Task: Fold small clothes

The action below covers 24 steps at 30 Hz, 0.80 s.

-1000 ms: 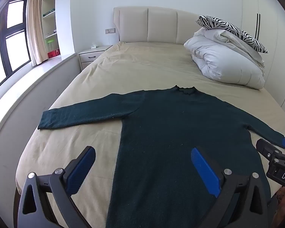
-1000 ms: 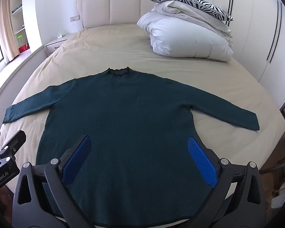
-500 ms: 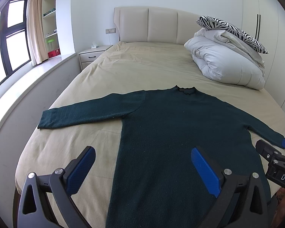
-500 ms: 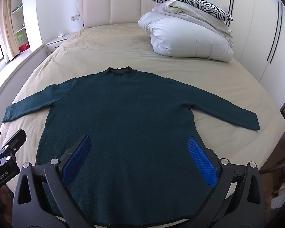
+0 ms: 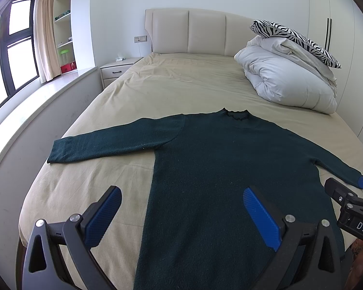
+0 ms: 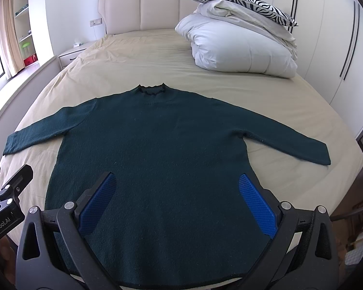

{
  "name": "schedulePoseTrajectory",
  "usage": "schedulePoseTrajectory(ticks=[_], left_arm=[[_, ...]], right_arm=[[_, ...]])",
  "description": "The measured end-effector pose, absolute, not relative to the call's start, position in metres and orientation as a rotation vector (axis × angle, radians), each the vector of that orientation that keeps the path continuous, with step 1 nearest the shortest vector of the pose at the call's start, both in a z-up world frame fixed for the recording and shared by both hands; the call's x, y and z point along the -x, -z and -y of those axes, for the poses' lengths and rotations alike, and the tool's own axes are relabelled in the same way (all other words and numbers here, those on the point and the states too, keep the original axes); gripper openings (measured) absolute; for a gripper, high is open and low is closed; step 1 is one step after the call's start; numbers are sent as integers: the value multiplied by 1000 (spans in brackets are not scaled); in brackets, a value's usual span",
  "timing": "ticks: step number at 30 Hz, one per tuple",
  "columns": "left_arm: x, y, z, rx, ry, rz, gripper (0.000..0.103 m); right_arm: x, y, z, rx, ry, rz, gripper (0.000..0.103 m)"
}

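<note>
A dark green long-sleeved sweater (image 6: 162,149) lies flat on the beige bed (image 6: 138,55), collar toward the headboard, both sleeves spread out; it also shows in the left wrist view (image 5: 217,169). My left gripper (image 5: 181,203) is open and empty, above the sweater's lower left side. My right gripper (image 6: 179,191) is open and empty, above the lower middle of the sweater. Each gripper shows at the edge of the other's view.
A folded white duvet (image 6: 239,50) with a zebra-print pillow (image 6: 237,0) on top sits at the bed's far right. A nightstand (image 5: 116,70) and a low ledge (image 5: 36,111) run along the left. Wardrobe doors (image 6: 338,43) stand at right.
Both grippers have drifted very slightly; the sweater has not moved and the jaws have stayed open.
</note>
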<state>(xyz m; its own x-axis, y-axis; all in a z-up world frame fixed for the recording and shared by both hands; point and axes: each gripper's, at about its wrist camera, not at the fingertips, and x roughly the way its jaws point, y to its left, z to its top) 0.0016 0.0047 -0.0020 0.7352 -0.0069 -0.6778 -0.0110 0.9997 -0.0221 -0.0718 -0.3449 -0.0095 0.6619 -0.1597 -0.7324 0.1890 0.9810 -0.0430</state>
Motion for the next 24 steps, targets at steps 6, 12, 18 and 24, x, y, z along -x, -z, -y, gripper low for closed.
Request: schedulePoseTrajectory(ticks=[6,12,18,24], left_arm=[[0,4,-6,26,-5,-745,103],[0,4,-6,28,-4,-746,103],[0,4,-6,28,-4,-745,103],[-1,4,-6,28,-4,-746,103]], right_arm=[[73,9,344,-34,195,-826,103],[73,9,344,-35,195,-826,103],[73,9,343,-36,195,-828,103],[73,9,342,-34,195,-829,103]])
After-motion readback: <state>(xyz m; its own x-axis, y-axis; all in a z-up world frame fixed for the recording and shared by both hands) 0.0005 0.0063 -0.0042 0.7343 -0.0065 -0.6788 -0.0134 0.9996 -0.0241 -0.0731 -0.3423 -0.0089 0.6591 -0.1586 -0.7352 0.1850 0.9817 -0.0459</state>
